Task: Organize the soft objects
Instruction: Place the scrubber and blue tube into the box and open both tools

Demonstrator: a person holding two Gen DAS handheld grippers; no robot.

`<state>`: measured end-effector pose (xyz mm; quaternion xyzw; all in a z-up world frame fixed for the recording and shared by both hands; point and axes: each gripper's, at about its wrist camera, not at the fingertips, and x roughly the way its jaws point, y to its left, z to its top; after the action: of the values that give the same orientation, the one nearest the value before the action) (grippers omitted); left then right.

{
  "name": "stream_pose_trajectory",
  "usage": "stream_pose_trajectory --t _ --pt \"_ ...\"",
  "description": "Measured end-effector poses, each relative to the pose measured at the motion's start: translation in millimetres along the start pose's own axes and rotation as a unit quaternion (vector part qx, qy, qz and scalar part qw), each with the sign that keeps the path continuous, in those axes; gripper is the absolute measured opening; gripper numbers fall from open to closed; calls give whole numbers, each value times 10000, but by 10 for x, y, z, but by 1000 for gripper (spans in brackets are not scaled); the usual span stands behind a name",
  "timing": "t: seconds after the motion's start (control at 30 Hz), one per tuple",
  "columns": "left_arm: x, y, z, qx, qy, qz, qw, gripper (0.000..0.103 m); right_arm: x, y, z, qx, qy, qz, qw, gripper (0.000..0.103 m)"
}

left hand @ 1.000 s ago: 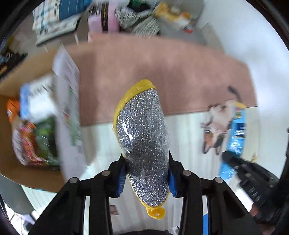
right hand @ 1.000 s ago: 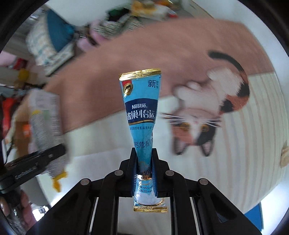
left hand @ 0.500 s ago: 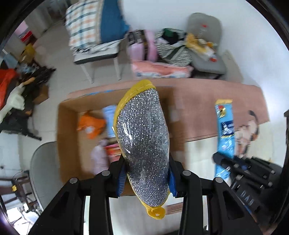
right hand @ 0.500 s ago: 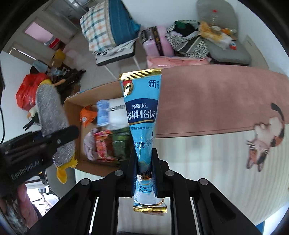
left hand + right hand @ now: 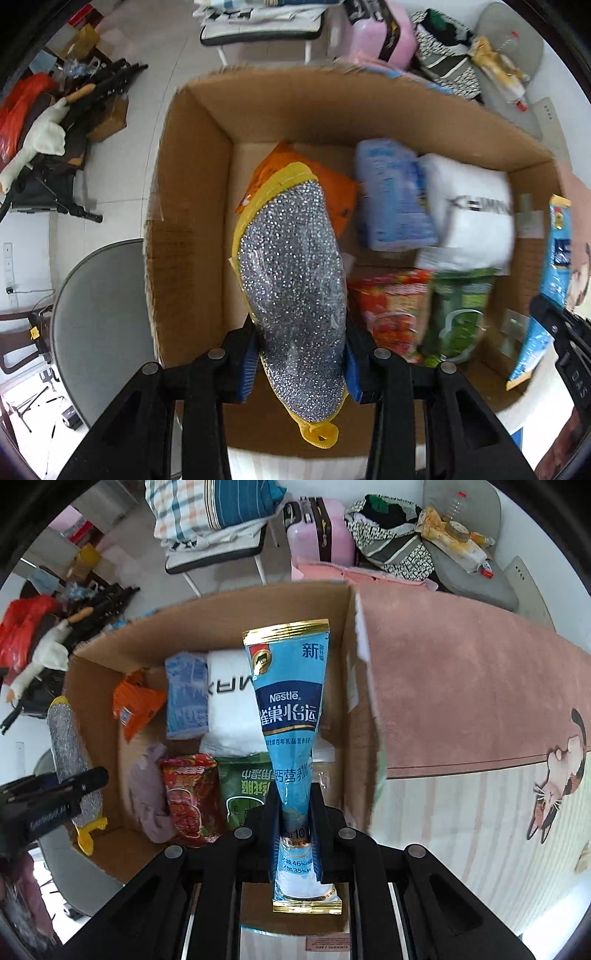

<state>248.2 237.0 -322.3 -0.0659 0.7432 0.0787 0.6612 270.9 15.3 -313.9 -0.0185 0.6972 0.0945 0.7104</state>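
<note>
My left gripper point(image 5: 297, 354) is shut on a silver glittery scrubbing sponge with yellow trim point(image 5: 291, 288) and holds it over the left part of an open cardboard box point(image 5: 184, 229). My right gripper point(image 5: 295, 823) is shut on a blue Nestle pouch point(image 5: 291, 709) and holds it over the right part of the same box point(image 5: 352, 686). The box holds an orange packet point(image 5: 135, 705), a blue pack point(image 5: 184, 698), a white bundle point(image 5: 229, 709), a red packet point(image 5: 188, 797) and a green packet point(image 5: 240, 786). The left gripper with the sponge point(image 5: 68, 749) shows at the left of the right wrist view.
A pink mat point(image 5: 461, 686) with a cat picture point(image 5: 557, 775) lies right of the box. A grey round chair seat point(image 5: 99, 317) is left of the box. Chairs piled with clothes, a pink suitcase point(image 5: 317, 531) and bags stand behind it.
Both grippers have swung left from above the mat to above the open box and moved closer to it. Each still holds its object.
</note>
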Motion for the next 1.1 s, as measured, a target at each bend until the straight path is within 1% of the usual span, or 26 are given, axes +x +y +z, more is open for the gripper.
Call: stream_pose_trajectory --t 0.1,0.17,0.2,0.23,0.27,0.3,0.33,0.4,0.43,0.47,0.5,0.6,0.63,0.67,0.7,0.73,0.8,0.93,1.1 --pt "183 -2 89 25 271 -11 9996 40 156 1 24 2 126 -138 9998 15" --pt "228 20 122 -10 318 -87 9995 40 238 -4 35 33 255 -144 9996 17" --pt "237 15 128 11 291 -84 9995 42 254 -3 36 19 294 -214 9993 21" --pt "251 18 160 -3 275 -76 9996 47 279 3 34 1 339 -308 9989 31" --pt "237 4 154 -23 245 -85 9997 49 286 2 32 16 354 -282 9990 36" --pt "229 -15 152 7 219 -144 9997 53 293 0 28 39 385 -211 9990 48" --pt "223 -22 150 18 210 -132 9997 66 287 -5 29 58 372 -162 9992 59" --pt "170 -52 133 26 104 -150 9998 77 285 28 27 1 374 -189 9991 61" --pt "145 -63 124 37 70 -144 9999 80 269 45 27 -19 371 -237 9990 61" --pt "109 -88 115 57 37 -146 9999 81 245 60 25 -34 344 -240 9991 62" --pt "65 -106 100 49 -18 -185 9998 84 223 81 25 -44 331 -227 9992 65" --pt "-57 -158 54 48 -173 -191 9997 99 142 137 24 -85 277 -212 9994 73" --pt "-93 -174 25 53 -246 -163 9995 101 114 157 13 -102 252 -206 9994 80" --pt "-135 -197 -21 67 -344 -117 9993 102 93 173 11 -128 229 -204 9994 86" --pt "-178 -209 -63 54 -406 -125 9991 102 69 191 6 -170 213 -212 9994 97" --pt "-208 -219 -108 37 -468 -147 9988 102 52 212 -7 -188 209 -211 9994 103" --pt "-297 -258 -201 50 -556 -198 9982 102 10 248 -43 -216 172 -269 9993 103" --pt "-383 -185 -278 104 -740 -167 9971 102 -82 265 -108 -242 24 -462 9986 103" --pt "-503 -200 -335 143 -898 -129 9958 102 -178 221 -140 -176 -67 -472 9987 103"
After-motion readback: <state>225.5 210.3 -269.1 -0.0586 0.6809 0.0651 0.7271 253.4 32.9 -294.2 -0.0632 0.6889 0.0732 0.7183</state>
